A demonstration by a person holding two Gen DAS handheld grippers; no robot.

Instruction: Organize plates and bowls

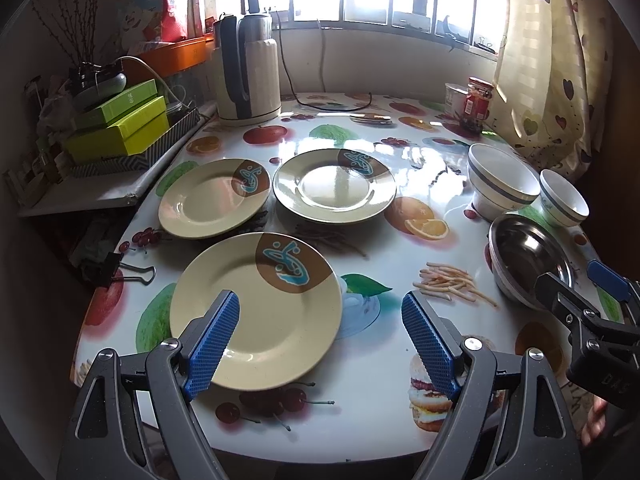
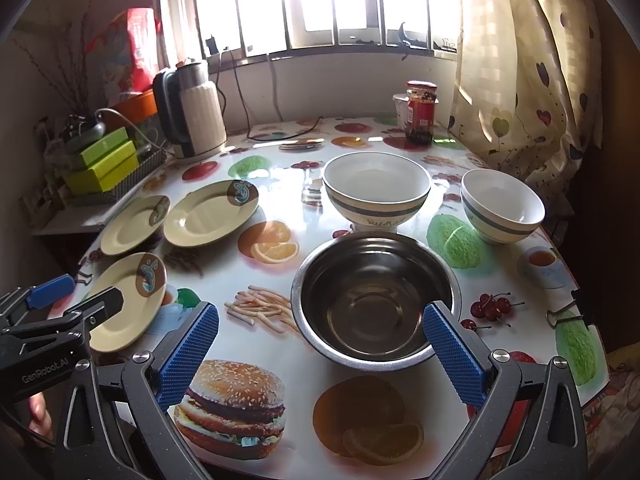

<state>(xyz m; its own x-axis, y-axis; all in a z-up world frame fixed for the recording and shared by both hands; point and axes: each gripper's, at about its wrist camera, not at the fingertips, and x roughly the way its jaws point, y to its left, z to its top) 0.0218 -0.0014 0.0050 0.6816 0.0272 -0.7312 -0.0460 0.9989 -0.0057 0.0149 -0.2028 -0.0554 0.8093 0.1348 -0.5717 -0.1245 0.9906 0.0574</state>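
Note:
Three cream plates with a brown and blue motif lie on the fruit-print table: a near plate (image 1: 256, 312), a left plate (image 1: 212, 200) and a far plate (image 1: 334, 186). My left gripper (image 1: 320, 340) is open and empty, its left finger over the near plate's front edge. On the right stand a steel bowl (image 2: 374, 296), a large white bowl with a blue band (image 2: 376, 188) and a small white bowl (image 2: 502, 206). My right gripper (image 2: 320, 354) is open and empty, just in front of the steel bowl, its right finger at the rim.
A kettle (image 1: 248, 76) stands at the back left with a cord trailing across the table. A red-lidded jar (image 2: 420, 114) and a white cup (image 2: 400, 110) stand at the back. Green boxes (image 1: 120, 128) sit in a tray on the left shelf. Binder clips (image 1: 120, 272) hold the tablecloth edges.

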